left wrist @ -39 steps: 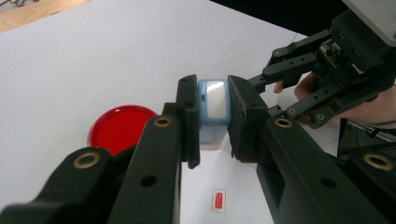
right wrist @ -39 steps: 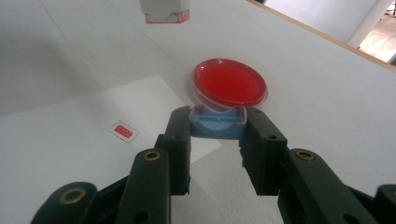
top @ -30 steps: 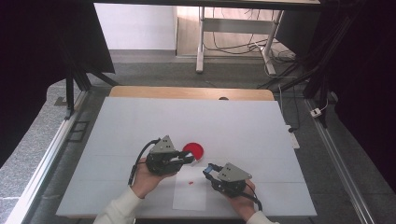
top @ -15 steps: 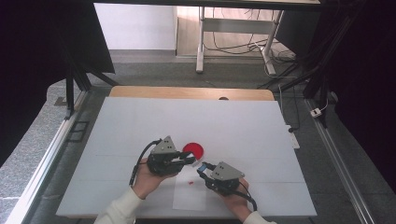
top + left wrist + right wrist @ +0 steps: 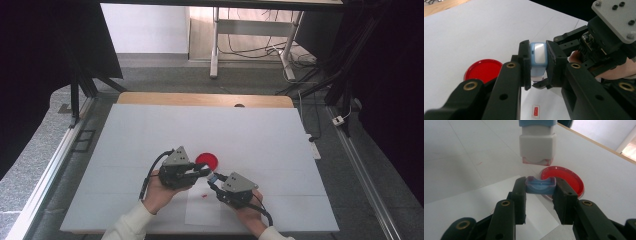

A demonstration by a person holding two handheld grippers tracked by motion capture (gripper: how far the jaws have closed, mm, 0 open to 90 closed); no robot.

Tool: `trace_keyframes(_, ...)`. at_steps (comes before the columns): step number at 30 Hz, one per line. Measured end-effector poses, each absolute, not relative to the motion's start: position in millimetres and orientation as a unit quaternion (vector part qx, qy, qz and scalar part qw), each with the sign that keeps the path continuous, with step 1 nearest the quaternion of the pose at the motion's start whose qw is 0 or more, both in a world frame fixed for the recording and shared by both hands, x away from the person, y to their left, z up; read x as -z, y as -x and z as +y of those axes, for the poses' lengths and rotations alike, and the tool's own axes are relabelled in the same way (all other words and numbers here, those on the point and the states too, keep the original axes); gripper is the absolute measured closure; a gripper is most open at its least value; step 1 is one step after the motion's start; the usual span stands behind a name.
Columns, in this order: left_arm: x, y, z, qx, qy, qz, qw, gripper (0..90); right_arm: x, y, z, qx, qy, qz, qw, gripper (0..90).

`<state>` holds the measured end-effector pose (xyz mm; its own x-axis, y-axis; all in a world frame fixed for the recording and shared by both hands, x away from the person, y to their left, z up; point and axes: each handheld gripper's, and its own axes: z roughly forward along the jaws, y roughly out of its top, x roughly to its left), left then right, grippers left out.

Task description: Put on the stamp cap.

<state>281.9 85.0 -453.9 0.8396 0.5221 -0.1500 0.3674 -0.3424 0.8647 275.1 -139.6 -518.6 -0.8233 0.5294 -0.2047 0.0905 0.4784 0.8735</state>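
Observation:
My left gripper [image 5: 538, 65] is shut on a stamp [image 5: 538, 56] with a light blue top and a white body, held above the table. In the right gripper view the stamp's white body [image 5: 537, 145] hangs with red ink on its lower rim. Just beneath it my right gripper [image 5: 541, 192] is shut on a small blue cap [image 5: 541, 185], hollow side up. In the high view the left gripper [image 5: 206, 172] and the right gripper [image 5: 214, 178] meet tip to tip near the table's front.
A round red ink pad [image 5: 206, 160] lies on the white table just behind the grippers. A white paper sheet [image 5: 202, 212] lies below them with a small red stamp mark [image 5: 205, 195]. A wooden strip [image 5: 150, 98] runs along the far edge.
The right gripper has shifted a little to the left, bringing the cap closer under the stamp. The left gripper has stayed where it was.

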Motion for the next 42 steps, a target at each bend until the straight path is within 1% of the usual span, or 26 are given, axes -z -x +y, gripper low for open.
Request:
trace_keyframes(7, 454.5, -281.7, 83.9, -0.077, -0.815, 0.274, 0.505, 75.2, 518.8, -274.5, -137.8, -0.476, -0.187, 0.828, 0.231, 64.4)
trace_keyframes(17, 457.4, -282.2, 82.6, -0.087, -0.807, 0.286, 0.51, 75.2, 518.0, -271.9, -135.5, -0.478, -0.195, 0.819, 0.252, 64.4)
trace_keyframes(25, 460.6, -283.2, 80.9, -0.076, -0.805, 0.291, 0.512, 75.2, 517.7, -271.7, -134.4, -0.483, -0.2, 0.812, 0.259, 64.4)
trace_keyframes(42, 461.8, -283.7, 80.4, -0.072, -0.8, 0.295, 0.517, 75.3, 517.0, -271.0, -133.5, -0.484, -0.2, 0.808, 0.27, 64.4)
